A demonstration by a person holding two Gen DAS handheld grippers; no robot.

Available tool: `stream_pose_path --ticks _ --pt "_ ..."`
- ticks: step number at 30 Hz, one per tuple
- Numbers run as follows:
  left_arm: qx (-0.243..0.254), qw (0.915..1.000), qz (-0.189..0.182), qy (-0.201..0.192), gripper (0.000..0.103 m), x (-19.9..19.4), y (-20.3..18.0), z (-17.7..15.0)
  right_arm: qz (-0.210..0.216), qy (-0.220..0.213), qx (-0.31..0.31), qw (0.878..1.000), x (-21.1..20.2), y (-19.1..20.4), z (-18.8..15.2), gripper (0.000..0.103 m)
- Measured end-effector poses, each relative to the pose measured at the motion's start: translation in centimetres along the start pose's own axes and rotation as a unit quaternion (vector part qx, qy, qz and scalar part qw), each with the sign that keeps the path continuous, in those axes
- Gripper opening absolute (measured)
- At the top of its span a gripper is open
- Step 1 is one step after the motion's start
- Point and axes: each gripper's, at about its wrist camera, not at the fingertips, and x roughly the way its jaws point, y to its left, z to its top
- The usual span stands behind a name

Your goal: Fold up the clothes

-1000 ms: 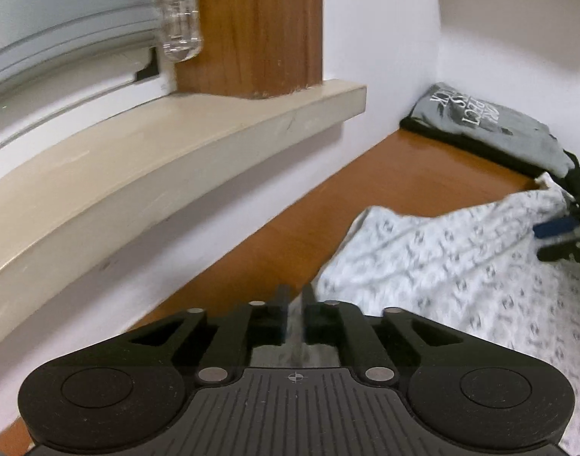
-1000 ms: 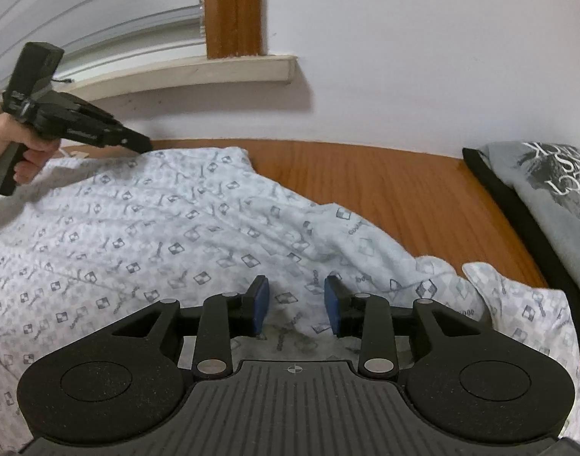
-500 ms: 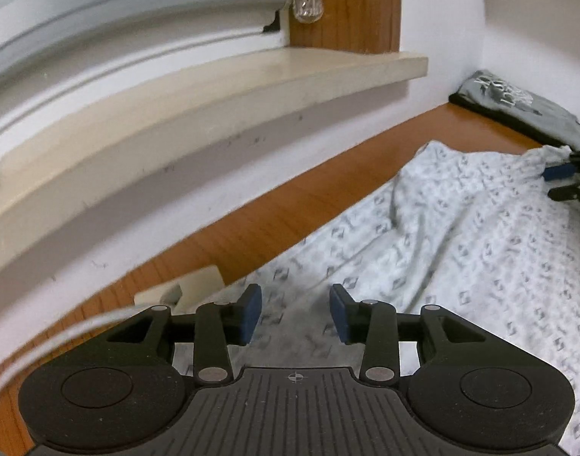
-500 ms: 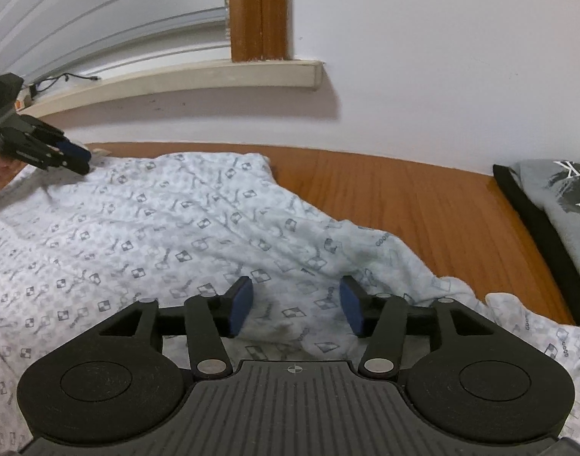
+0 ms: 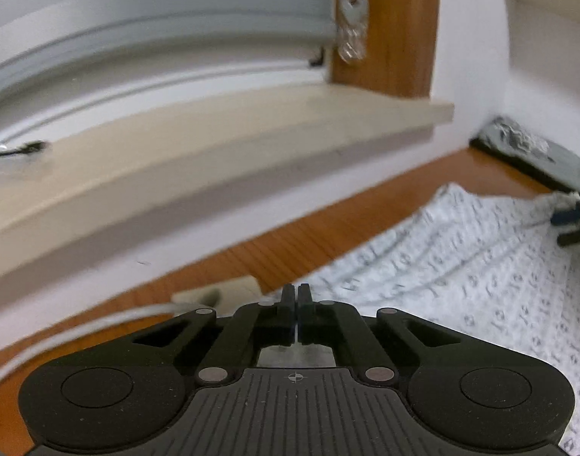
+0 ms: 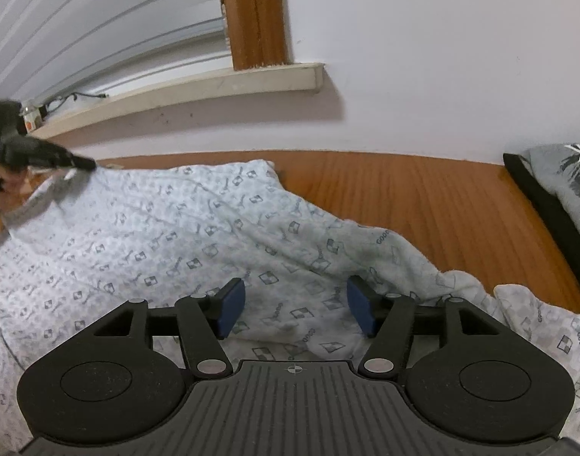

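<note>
On the wooden table [image 5: 320, 235], in the left wrist view, a white patterned cloth [image 5: 461, 266] lies spread to the right. The left hand-held gripper [image 5: 297, 292] has its jaws closed together at the near left edge of this cloth; if a thin edge of cloth is pinched between them I cannot tell, because the picture is blurred there. Just beside the gripper, on the left, a small beige plug [image 5: 217, 292] with a white cable [image 5: 81, 334] lies on the table. Behind it a beige windowsill [image 5: 214, 144] runs along the white wall. At the far right a folded grey shirt [image 5: 533, 148] lies near the corner, and the tips of the right hand-held gripper [image 5: 573, 224] are over the cloth edge.

From the right wrist view, the cloth [image 6: 157, 235] covers the left and near part of the table [image 6: 423, 197]. The right hand-held gripper [image 6: 295, 306] is opening, its blue pads [image 6: 231, 306] apart, with cloth under and between them but not pressed. Far left, a hand [image 6: 8, 182] holds the left hand-held gripper [image 6: 85, 163], whose tip is at the far cloth corner. The grey shirt [image 6: 567, 182] lies at the right edge.
</note>
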Motion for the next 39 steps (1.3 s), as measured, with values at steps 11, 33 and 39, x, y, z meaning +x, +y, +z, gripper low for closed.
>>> stream_pose_path --ticks 11,33,39 --pt "0.011 0.9997 0.016 0.016 0.028 -5.9 0.0 -5.3 -0.010 0.012 -0.031 0.999 0.0 1.1 0.2 0.067" --pt "0.001 0.9976 0.067 0.017 0.027 -7.3 -0.8 -9.9 -0.047 0.012 -0.045 0.998 3.6 0.9 2.9 0.052" --pt "-0.005 0.9965 0.083 0.014 0.027 -5.2 1.1 -8.4 -0.042 0.012 -0.036 0.998 7.0 -0.1 5.3 0.052"
